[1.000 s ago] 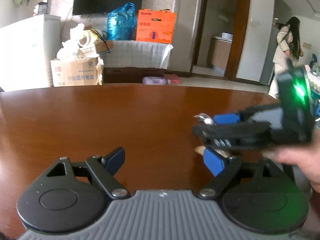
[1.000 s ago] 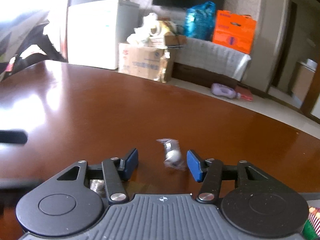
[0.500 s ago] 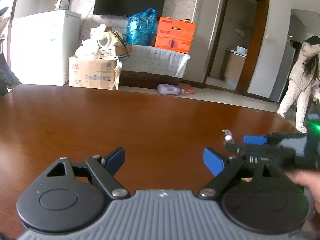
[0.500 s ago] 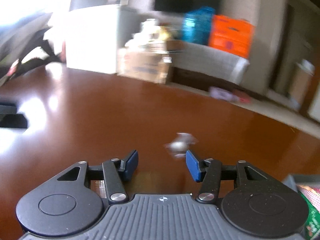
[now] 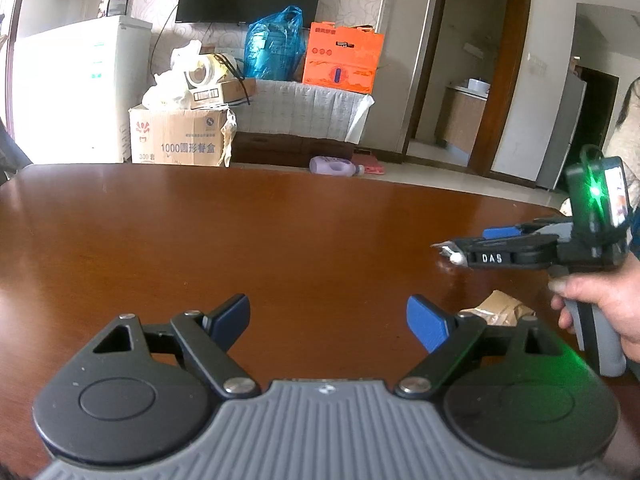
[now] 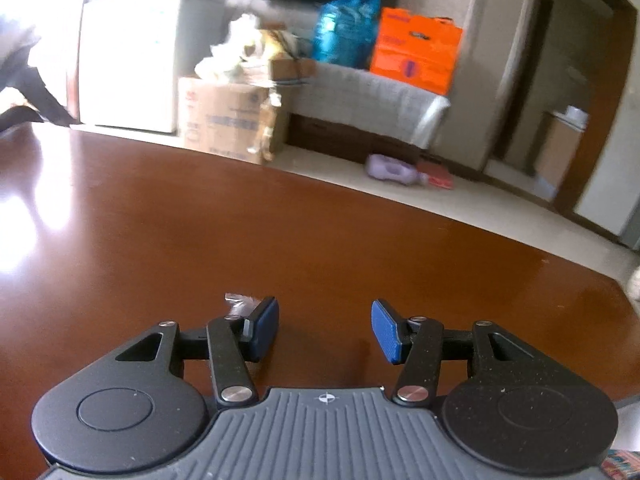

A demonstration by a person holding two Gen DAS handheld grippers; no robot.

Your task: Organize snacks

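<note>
My left gripper (image 5: 328,318) is open and empty above the brown table (image 5: 200,240). In the left wrist view my right gripper (image 5: 476,242) hangs over the table at the right, with a small clear-wrapped candy (image 5: 450,250) at its tip. In the right wrist view my right gripper (image 6: 324,326) is open and empty, and the candy wrapper (image 6: 240,300) peeks out just behind and left of its left finger (image 6: 264,322). A tan snack packet (image 5: 500,312) lies on the table behind my left gripper's right finger (image 5: 426,326).
A colourful snack pack edge (image 6: 624,462) shows at the bottom right of the right wrist view. Beyond the table's far edge stand a white fridge (image 5: 80,88), a cardboard box (image 5: 180,136) and a covered bench with bags (image 5: 308,108).
My right gripper has swung right, so the candy went from between its fingers to beside its left finger. The left camera view has shifted right and back.
</note>
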